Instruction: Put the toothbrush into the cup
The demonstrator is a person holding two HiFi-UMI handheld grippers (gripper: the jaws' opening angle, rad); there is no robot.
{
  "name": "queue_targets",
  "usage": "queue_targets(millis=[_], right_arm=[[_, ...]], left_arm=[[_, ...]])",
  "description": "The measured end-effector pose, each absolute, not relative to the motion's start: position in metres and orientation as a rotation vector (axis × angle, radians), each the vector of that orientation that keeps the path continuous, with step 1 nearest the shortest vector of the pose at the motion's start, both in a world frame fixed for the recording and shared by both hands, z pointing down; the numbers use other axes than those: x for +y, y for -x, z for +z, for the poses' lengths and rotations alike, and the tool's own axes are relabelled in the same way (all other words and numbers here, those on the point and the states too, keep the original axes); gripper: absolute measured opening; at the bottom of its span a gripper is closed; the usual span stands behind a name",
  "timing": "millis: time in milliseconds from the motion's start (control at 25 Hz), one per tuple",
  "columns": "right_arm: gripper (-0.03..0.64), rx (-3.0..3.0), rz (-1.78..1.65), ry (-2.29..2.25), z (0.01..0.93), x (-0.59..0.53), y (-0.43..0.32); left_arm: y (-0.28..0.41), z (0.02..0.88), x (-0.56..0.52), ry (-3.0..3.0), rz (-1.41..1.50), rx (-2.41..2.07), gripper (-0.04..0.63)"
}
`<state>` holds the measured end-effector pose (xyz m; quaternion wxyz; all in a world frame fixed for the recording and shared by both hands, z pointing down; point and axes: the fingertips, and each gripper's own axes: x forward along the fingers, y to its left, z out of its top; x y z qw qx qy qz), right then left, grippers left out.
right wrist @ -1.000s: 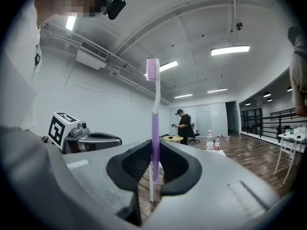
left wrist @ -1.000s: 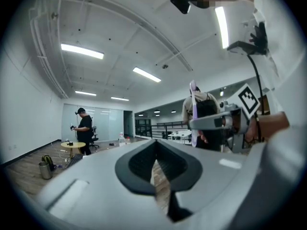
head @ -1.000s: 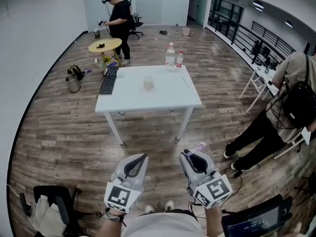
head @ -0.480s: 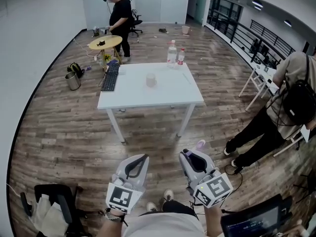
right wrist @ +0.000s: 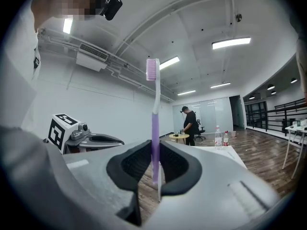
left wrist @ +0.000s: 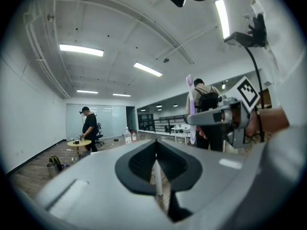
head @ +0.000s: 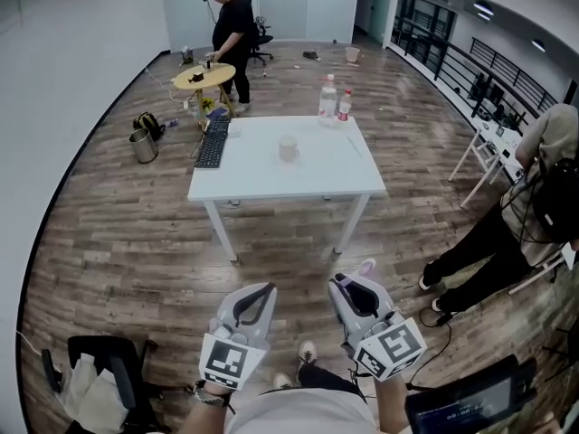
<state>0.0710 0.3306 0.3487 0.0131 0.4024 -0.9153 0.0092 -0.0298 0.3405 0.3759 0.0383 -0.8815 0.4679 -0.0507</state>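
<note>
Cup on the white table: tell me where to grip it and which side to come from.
Grip the cup across its side wall, mid-height, coming level from the near edge of the table with the left gripper, now shut and empty. It stands upright and alone; keyboard and bottles sit well clear, so that side looks open.

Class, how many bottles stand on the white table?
2. A taller bottle and a shorter bottle just right of it in the head view, both at the table's far edge, beyond the cup. The table top shows fully, so none looks hidden.
</note>
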Motion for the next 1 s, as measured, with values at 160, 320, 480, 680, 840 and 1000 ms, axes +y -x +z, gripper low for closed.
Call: queue_targets(millis=[160, 320, 480, 680, 840, 1000], right_arm=[[0.054, -2.863, 0.030, -1.245, 0.347, 0.316, -0.071], [0.054, -2.872, 0.029, -1.225, 0.347, 0.308, -0.073], [0.054, -2.884, 0.017, -1.201, 0.348, 0.301, -0.072], [0.054, -2.882, 0.043, -1.193, 0.354, 0.290, -0.073], [0.054, -2.881, 0.060, -1.191, 0.357, 0.280, -0.077], [0.054, -2.881, 0.063, -1.184, 0.358, 0.269, -0.083]], left_arm=[[0.032, 0.373, 0.324, 2.696, -0.136, 1.477, 0.008], [0.027, 0.371, 0.313, 2.689, -0.144, 1.475, 0.008], [0.020, 0.375, 0.306, 2.705, -0.155, 1.457, 0.008], [0.014, 0.378, 0.295, 2.728, -0.154, 1.457, 0.008], [0.014, 0.390, 0.285, 2.705, -0.244, 1.436, 0.008], [0.012, 0.394, 0.272, 2.705, -0.259, 1.478, 0.008]])
